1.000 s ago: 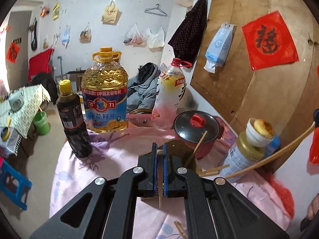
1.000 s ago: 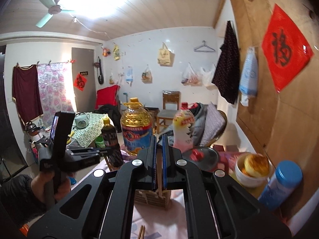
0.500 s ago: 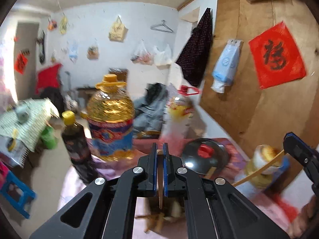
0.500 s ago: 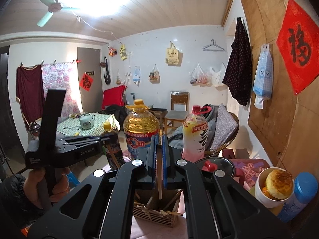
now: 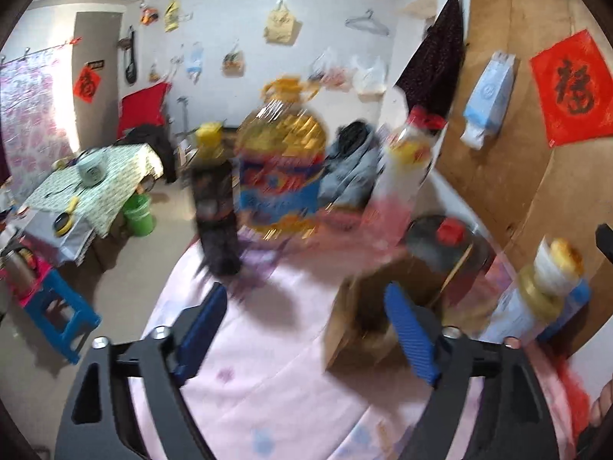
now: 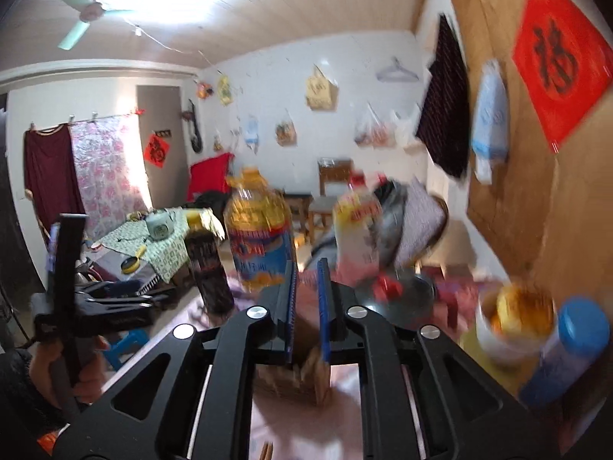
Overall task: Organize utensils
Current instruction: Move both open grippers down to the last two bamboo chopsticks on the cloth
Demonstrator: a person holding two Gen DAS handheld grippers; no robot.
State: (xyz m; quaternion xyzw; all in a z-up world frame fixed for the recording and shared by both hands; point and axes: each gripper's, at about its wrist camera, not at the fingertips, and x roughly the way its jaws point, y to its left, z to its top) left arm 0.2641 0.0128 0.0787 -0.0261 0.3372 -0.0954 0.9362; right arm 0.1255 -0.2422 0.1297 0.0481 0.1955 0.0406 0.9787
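Observation:
A brown wooden utensil holder (image 5: 360, 318) stands on the pink tablecloth, blurred, with a chopstick (image 5: 456, 264) leaning out of it. My left gripper (image 5: 302, 329) is open and empty just in front of the holder. In the right wrist view the holder (image 6: 295, 375) sits below my right gripper (image 6: 306, 306), whose jaws stand slightly apart with nothing between them. Chopstick ends (image 6: 266, 450) lie on the cloth at the bottom edge. The hand-held left gripper (image 6: 107, 306) shows at the left.
A big oil bottle (image 5: 281, 168), a dark sauce bottle (image 5: 214, 207), a white-pink bottle (image 5: 402, 176) and a red pot with a glass lid (image 5: 444, 241) stand behind the holder. A jar topped with a bowl (image 5: 544, 287) is at the right, by the wooden wall.
My left gripper has opened and let go of its chopstick over the holder. My right gripper's jaws have parted and its chopstick is gone. Both views have swung and blurred.

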